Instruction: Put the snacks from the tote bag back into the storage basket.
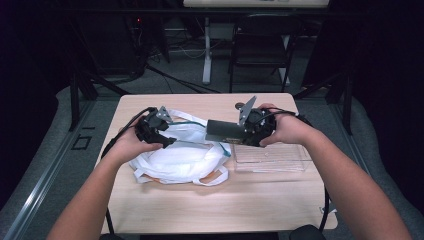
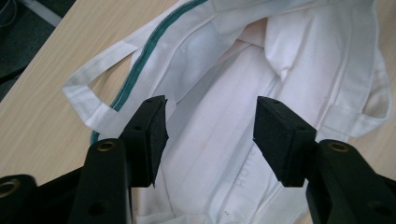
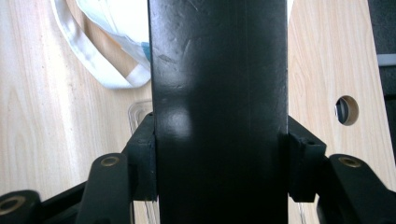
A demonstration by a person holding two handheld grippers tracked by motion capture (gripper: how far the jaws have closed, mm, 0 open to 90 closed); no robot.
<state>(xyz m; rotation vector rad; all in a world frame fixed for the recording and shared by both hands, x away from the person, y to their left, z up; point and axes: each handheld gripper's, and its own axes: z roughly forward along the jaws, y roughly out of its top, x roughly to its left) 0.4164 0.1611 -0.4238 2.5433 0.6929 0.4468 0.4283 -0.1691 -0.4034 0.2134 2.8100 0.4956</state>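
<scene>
The white cloth bag (image 1: 177, 157) lies crumpled near the desk's (image 1: 260, 205) left edge; the left gripper (image 2: 210, 126) hangs released over its mouth. The right gripper (image 3: 219, 158) clamps a black box (image 1: 225, 131) above the clear tray (image 1: 272, 159) toward the right edge

Right gripper view: the black box (image 3: 218, 112) runs off the top and bottom edges and covers the tabletop (image 3: 46, 116) behind it, leaving a corner of the clear tray (image 3: 138, 112) visible. Left gripper view: the bag (image 2: 243, 93) is cropped at top and bottom, its faint print too small to read.
</scene>
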